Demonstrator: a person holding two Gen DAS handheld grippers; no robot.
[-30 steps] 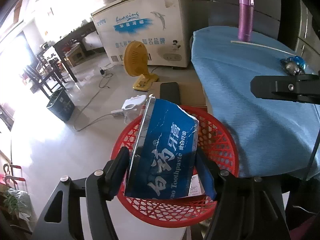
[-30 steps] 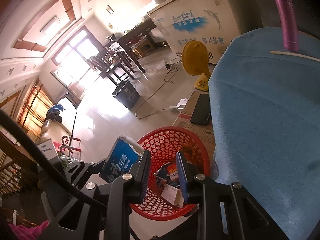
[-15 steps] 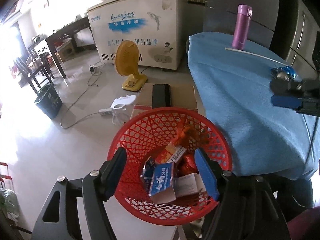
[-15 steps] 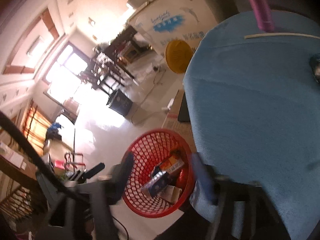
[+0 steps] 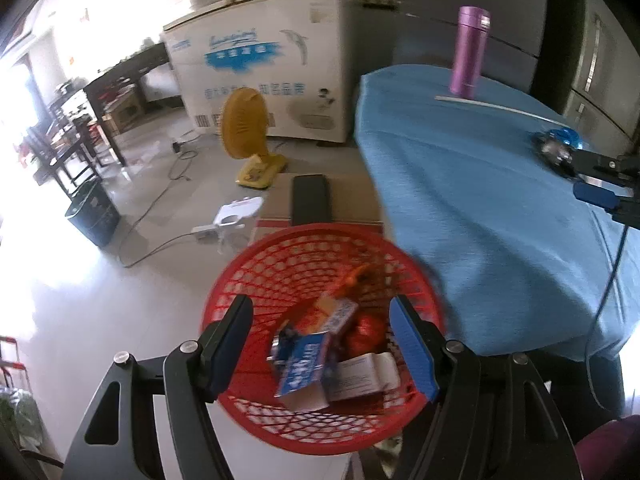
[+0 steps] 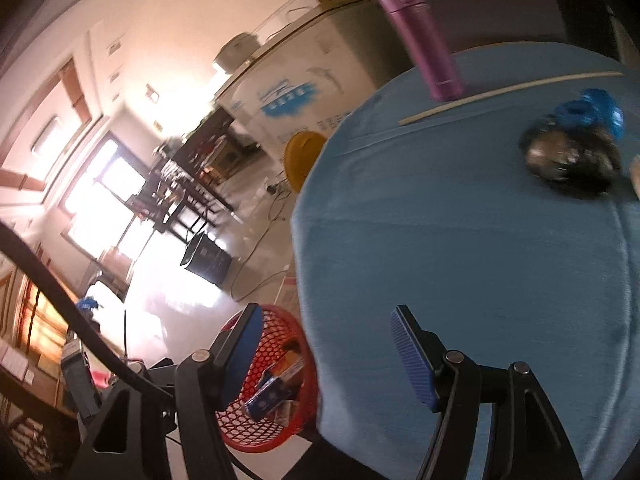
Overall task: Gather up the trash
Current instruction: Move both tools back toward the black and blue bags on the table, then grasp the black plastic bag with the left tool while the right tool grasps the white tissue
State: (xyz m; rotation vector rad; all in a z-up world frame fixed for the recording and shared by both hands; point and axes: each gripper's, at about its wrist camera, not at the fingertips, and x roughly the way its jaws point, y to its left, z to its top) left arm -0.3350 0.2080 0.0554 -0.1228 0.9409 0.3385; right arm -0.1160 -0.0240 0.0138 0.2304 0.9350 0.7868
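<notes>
Right hand-held gripper [image 6: 326,354] open, empty, like left [image 5: 320,346]; wrapper [image 6: 572,152] on table [image 6: 460,240] looks light, crinkly, slippery: pinch mid-bulge.

Home dining room, chest freezer [image 5: 264,76], dark dining table with chairs [image 5: 116,80], yellow floor fan [image 5: 245,128]

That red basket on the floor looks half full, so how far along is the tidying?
Done: several boxes and wrappers lie in the red basket, including a blue toothpaste box. In hand: nothing; the left tongs hang open over the basket, and the right tongs, which have just been opening, are empty above the blue tablecloth. Left: a crumpled blue-and-dark wrapper and a thin white stick.
</notes>
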